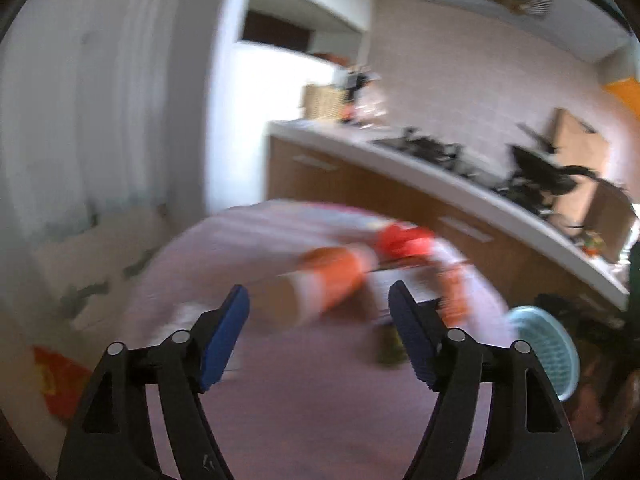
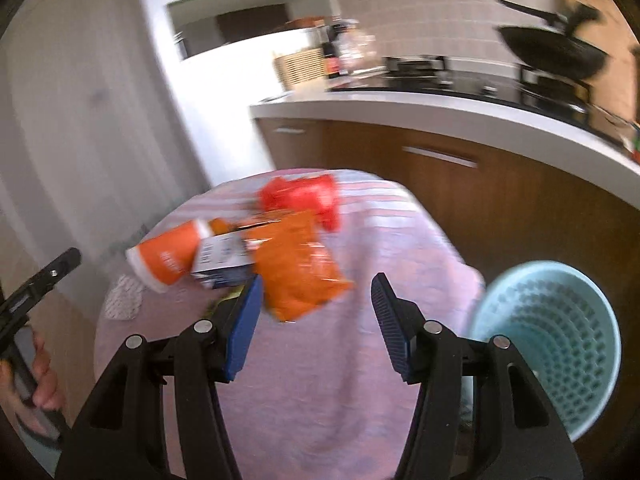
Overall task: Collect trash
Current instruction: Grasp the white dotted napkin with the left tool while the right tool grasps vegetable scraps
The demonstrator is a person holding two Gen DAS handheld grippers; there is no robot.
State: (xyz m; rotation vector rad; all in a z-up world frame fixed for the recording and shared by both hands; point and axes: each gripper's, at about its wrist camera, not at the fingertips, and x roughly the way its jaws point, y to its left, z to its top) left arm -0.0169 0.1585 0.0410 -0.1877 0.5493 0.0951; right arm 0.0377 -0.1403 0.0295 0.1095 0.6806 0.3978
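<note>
A round table under a pink striped cloth (image 2: 320,380) carries the trash. An orange paper cup (image 2: 168,256) lies on its side next to a white and blue box (image 2: 224,258). An orange snack bag (image 2: 300,264) and a red bag (image 2: 304,196) lie beside them. My right gripper (image 2: 319,280) hovers open above the cloth, short of the orange bag, holding nothing. My left gripper (image 1: 318,292) is open too and empty. Beyond it, blurred, lie the cup (image 1: 332,280), the red bag (image 1: 404,238) and the box (image 1: 416,284). A light blue perforated bin (image 2: 552,340) stands right of the table.
A white-topped kitchen counter (image 2: 400,108) with wooden drawer fronts runs behind the table and carries a black wok (image 2: 552,52) and bottles. A crumpled white item (image 2: 124,298) lies at the table's left edge. A hand (image 2: 40,376) holds the left gripper there. A red-orange wrapper (image 1: 60,380) lies low left.
</note>
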